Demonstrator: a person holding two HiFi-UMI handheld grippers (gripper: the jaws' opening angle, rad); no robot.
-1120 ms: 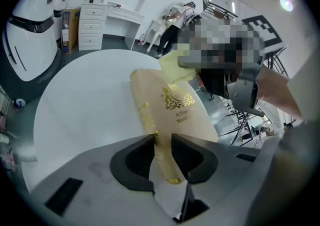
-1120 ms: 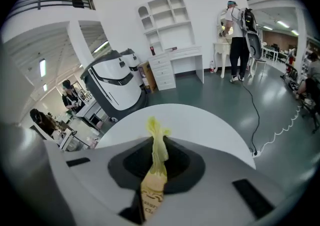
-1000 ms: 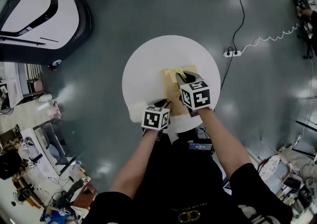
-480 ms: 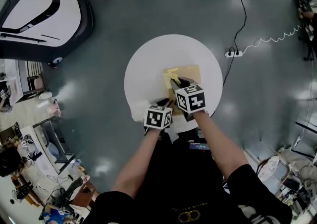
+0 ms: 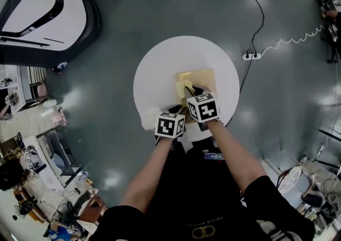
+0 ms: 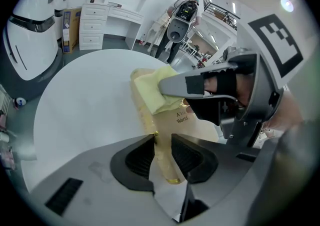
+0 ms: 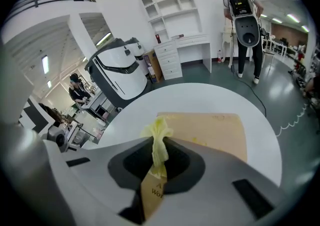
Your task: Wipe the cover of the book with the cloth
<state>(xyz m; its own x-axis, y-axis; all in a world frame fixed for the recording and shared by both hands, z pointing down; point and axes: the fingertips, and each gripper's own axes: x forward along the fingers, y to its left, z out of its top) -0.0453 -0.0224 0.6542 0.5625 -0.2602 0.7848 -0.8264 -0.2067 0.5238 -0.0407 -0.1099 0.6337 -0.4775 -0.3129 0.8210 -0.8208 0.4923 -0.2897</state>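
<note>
Right gripper [image 7: 157, 152] is closed tight on a bunched yellow cloth [image 7: 159, 132]. The loose tuft pokes out past the jaws and rests on the left part of the cover. Left gripper [image 6: 162, 144] has its jaws a little apart with nothing pinched. The near-left corner of the book [image 7: 210, 130] and its spine edge show through the gap, and we cannot tell whether the tips press on it.

The book lies flat and closed near the middle of the round white table [image 5: 157, 72], tan cover up, with its far and right portions clear of the cloth.

We judge the cloth soft, limp and very light. It should be held by a thick fold so it does not slip from the jaws when dragged. The book looks thin, with a stiff, smooth cover, and will probably slide on the slick tabletop. We would steady it at that near spine corner, away from the area to be wiped.
</note>
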